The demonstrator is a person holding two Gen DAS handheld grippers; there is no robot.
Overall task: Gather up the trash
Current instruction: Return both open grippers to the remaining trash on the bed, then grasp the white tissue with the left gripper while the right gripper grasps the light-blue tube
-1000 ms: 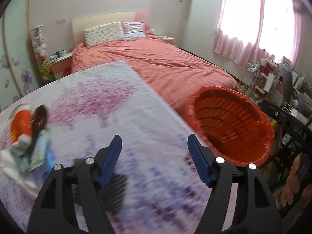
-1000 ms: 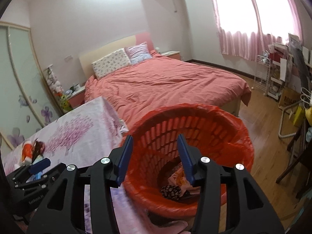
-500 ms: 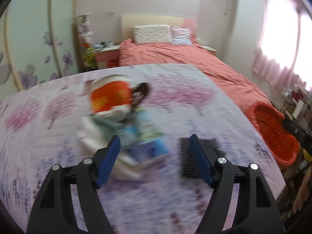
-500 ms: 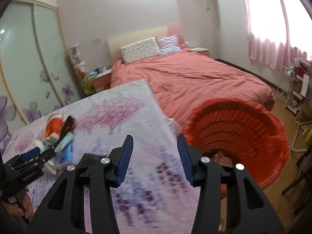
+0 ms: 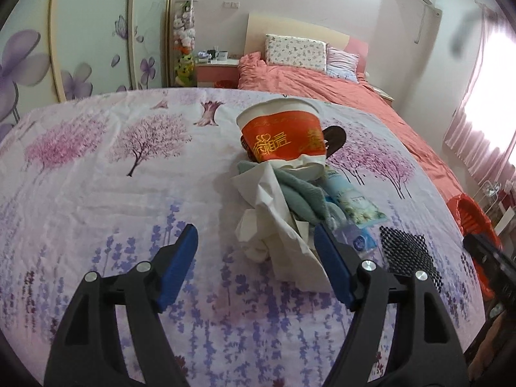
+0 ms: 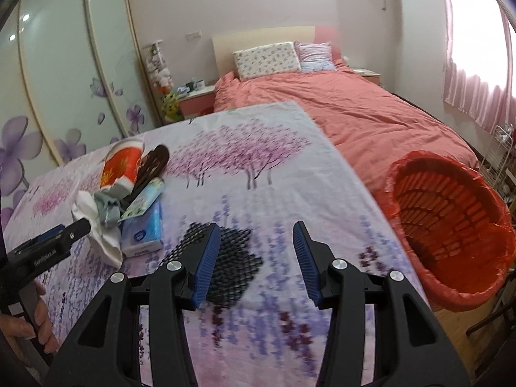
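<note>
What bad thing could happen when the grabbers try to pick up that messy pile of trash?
1. The crumpled white tissue lies tangled with the teal cloth; the open left gripper may drag several pieces along and drop some.
2. The tipped red-and-white paper cup leans on the pile and could roll off.
3. The red mesh trash basket sits beyond the table's edge, so loose bits might fall on the way there.
</note>
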